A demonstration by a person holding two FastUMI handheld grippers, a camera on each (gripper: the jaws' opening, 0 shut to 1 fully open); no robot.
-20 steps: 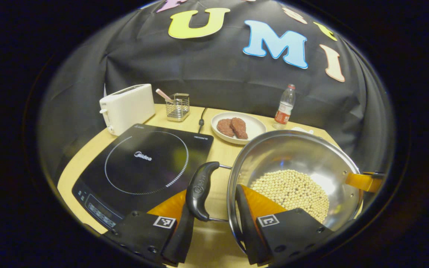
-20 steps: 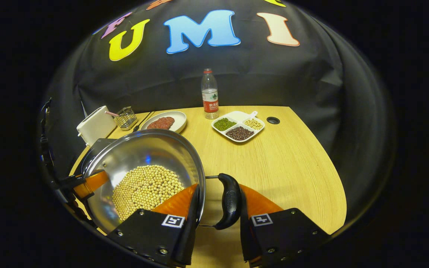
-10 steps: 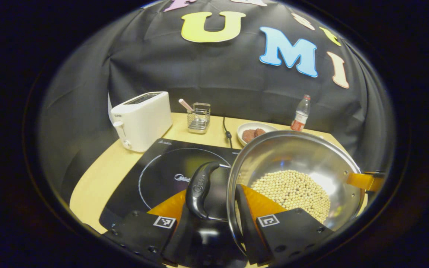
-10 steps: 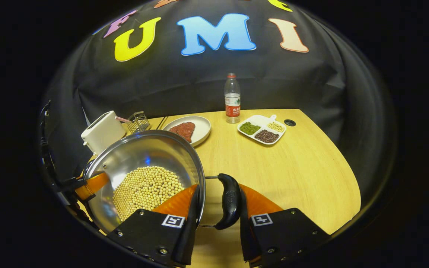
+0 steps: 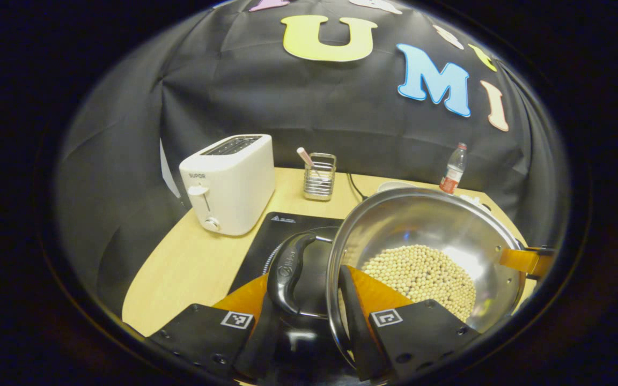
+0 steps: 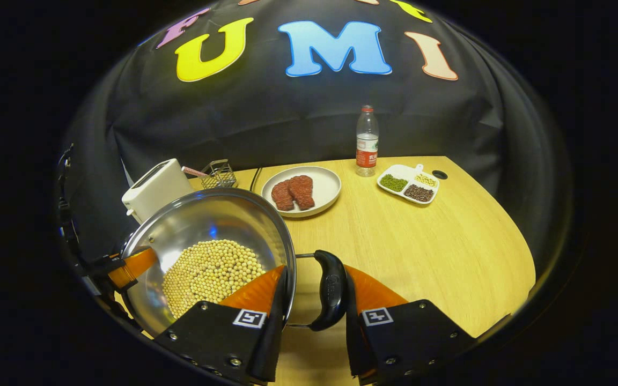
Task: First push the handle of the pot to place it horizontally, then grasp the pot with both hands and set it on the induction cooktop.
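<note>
Left gripper view, pot (image 5: 427, 236) over cooktop (image 5: 277, 236), table (image 5: 191, 268)

Light wooden table (image 6: 421, 246) against black cloth wall (image 6: 298, 118).

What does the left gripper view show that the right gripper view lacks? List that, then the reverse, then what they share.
Left gripper view: the induction cooktop under the pot's near handle, and the left gripper up close, clamping that side.

Right gripper view: the meat pieces, the divided dish of beans, the table hole, and the right gripper clamping the other side.

Both: the pot of soybeans, the toaster, the utensil rack and the bottle.
</note>
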